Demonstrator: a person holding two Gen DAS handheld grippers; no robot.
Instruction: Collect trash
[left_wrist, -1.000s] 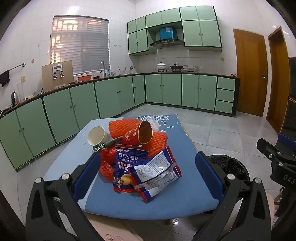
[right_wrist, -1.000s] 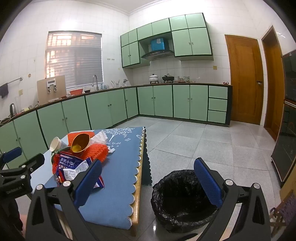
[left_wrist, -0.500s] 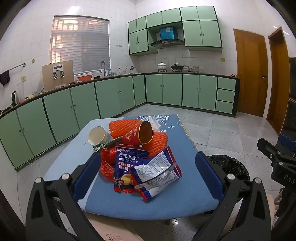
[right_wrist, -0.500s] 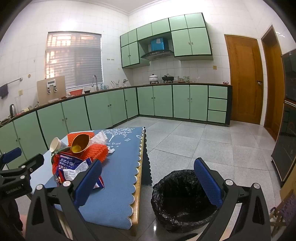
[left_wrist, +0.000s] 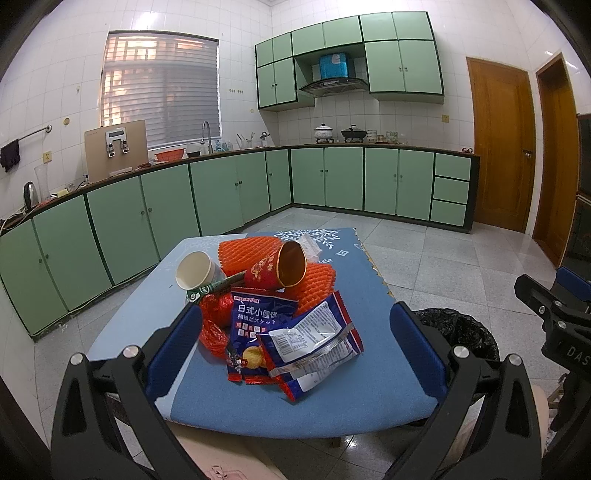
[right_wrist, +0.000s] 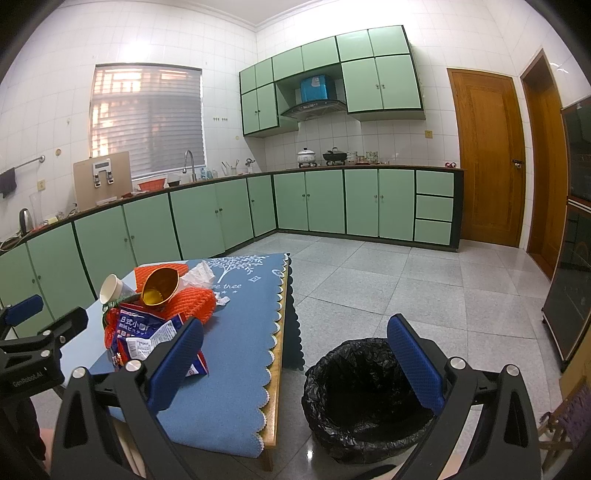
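We hold the left gripper (left_wrist: 295, 347) with its blue-padded fingers (left_wrist: 173, 347) spread wide and nothing between them, aimed at the trash heap from the near end of the table (left_wrist: 332, 406). The right gripper (right_wrist: 295, 354) is spread just as wide and equally empty, framing the table corner on one side and the bin on the other.

Between our left fingers lies the pile. Nearest us is a blue snack packet (left_wrist: 314, 343) turned back side up, overlapping a second blue biscuit packet (left_wrist: 258, 317) printed with white characters. To the left of these sits crumpled red wrapping (left_wrist: 212, 325); we cannot tell from here whether it is foil or mesh. Behind the packets is orange foam netting (left_wrist: 314, 284), and resting on it a red paper cup (left_wrist: 280, 266) tipped on its side, its gold-lined mouth facing us. Just beside it to the left lies a white paper cup (left_wrist: 194, 271), also on its side, with a thin green stick-like wrapper (left_wrist: 218, 286) across its front. A crumpled white tissue (right_wrist: 199, 277) sits behind the netting.

The table wears a blue cloth with a scalloped edge. On the floor just beside its right edge stands the trash bin (right_wrist: 365, 398), lined with a black bag, open-topped. Green cabinets (left_wrist: 221, 199) run along the walls.
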